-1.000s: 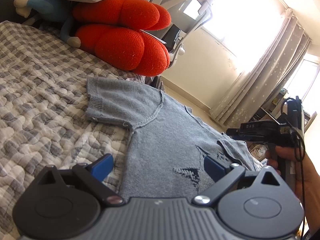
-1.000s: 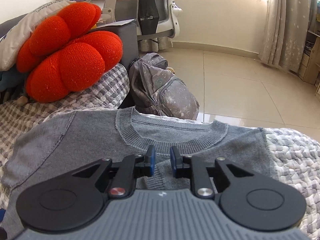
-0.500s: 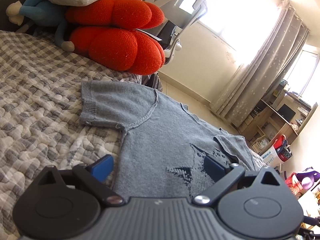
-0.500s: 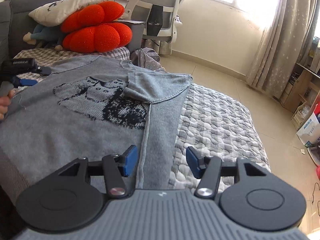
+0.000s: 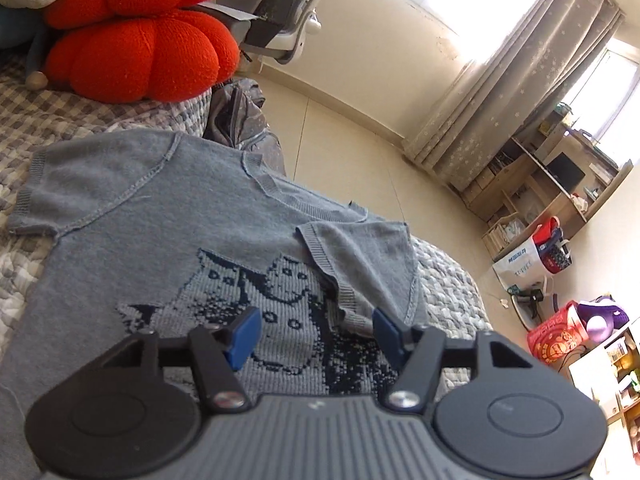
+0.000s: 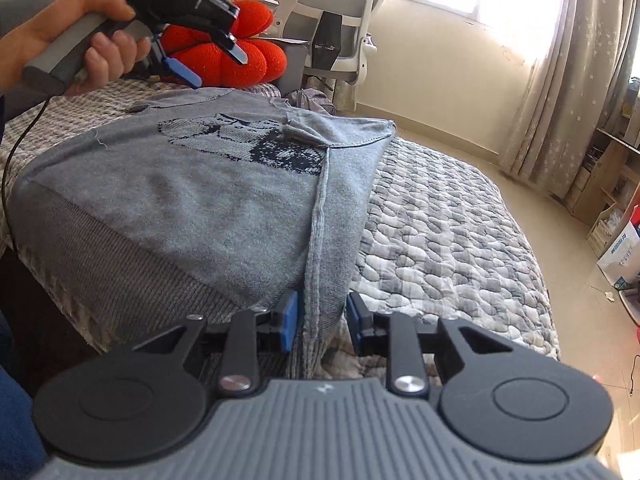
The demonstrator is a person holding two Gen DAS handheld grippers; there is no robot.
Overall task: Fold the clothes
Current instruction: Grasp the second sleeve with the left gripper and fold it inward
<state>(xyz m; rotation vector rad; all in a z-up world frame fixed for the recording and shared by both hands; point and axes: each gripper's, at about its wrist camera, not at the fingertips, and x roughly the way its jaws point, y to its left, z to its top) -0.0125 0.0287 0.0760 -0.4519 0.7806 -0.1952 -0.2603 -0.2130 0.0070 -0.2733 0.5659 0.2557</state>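
the grey knit sweater [image 5: 168, 240] lies flat on the quilted bed [image 6: 440, 232], one sleeve folded in. the left gripper [image 5: 316, 330] hovers spread above it; the right gripper [image 6: 318, 318] is spread around its folded side edge.

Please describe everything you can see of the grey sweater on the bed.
The grey sweater is a short-sleeved knit with ribbed collar, cuffs and hem, and a dark blue cat pattern on the chest. It lies front up on the quilted checked bedspread, its hem reaching the near edge. One sleeve lies flat and spread out; the other sleeve is folded in over the chest. The right gripper is open astride the sweater's side edge near the hem. The left gripper is open above the chest, not touching as far as I can tell.
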